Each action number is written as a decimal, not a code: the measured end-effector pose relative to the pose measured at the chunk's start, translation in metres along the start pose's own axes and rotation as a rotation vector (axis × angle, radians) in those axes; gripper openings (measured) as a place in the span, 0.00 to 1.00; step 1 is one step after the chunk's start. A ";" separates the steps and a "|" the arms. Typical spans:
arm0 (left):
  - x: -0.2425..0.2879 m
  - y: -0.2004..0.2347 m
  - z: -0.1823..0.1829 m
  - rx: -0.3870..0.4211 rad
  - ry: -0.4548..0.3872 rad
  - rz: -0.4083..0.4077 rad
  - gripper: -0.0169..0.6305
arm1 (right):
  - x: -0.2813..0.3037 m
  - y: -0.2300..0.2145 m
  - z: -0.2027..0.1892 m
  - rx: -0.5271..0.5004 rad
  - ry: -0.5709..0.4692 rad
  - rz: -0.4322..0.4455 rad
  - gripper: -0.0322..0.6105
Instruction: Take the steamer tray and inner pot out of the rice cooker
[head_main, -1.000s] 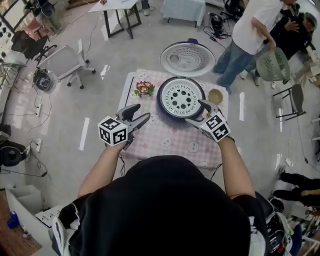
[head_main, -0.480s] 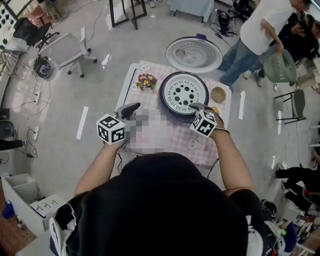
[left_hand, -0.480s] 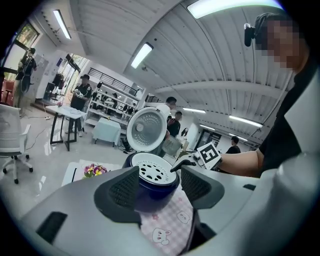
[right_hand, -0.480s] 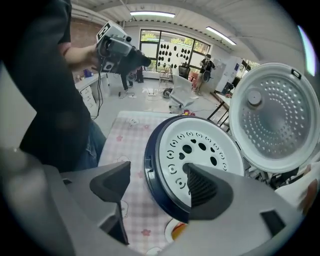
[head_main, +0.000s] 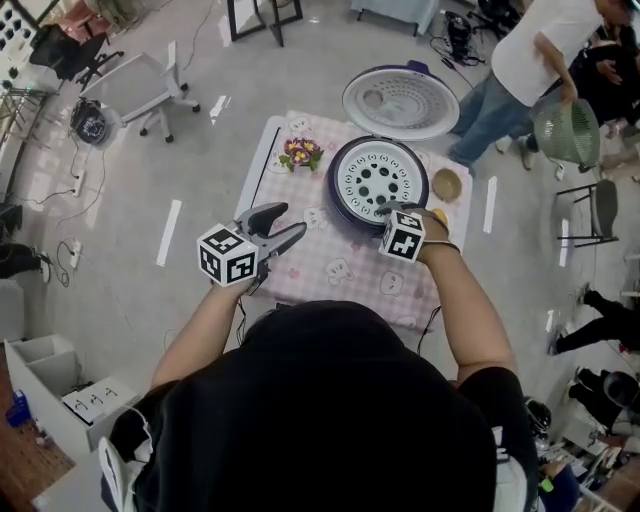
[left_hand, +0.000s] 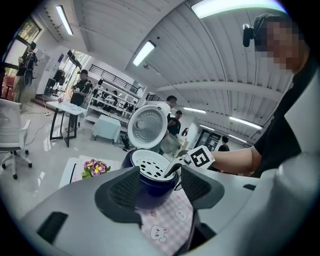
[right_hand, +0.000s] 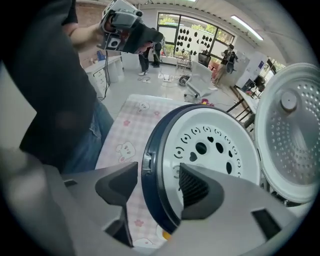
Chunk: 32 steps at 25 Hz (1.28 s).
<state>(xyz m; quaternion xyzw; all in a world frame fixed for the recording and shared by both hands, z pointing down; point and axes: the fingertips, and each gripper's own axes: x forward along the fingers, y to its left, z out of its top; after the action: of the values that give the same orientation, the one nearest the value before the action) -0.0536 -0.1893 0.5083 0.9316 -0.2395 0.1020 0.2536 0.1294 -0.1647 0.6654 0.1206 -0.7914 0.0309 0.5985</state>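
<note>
The steamer tray lay flat, holes up, in the rice cooker. The right gripper, jaws just closing, straddled its rim without gripping. The left gripper gaped empty.

The desk, mid-frame, wears a pink checked cloth. On it stand a rice cooker upper right, flowers upper left and a small bowl at its right edge.

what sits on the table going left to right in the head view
flowers → steamer tray → small bowl
</note>
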 end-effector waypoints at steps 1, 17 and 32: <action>-0.001 0.002 -0.002 -0.004 0.001 0.001 0.45 | 0.005 0.001 -0.001 -0.007 0.020 0.016 0.47; 0.000 0.007 -0.007 -0.006 0.020 -0.019 0.45 | -0.003 0.004 -0.002 -0.072 0.106 0.027 0.33; 0.010 0.011 0.001 0.002 0.041 -0.014 0.42 | -0.032 -0.012 0.009 -0.038 0.077 -0.061 0.11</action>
<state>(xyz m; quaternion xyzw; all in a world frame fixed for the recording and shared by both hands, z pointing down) -0.0503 -0.2019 0.5153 0.9313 -0.2275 0.1195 0.2582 0.1322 -0.1733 0.6317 0.1318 -0.7643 0.0023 0.6313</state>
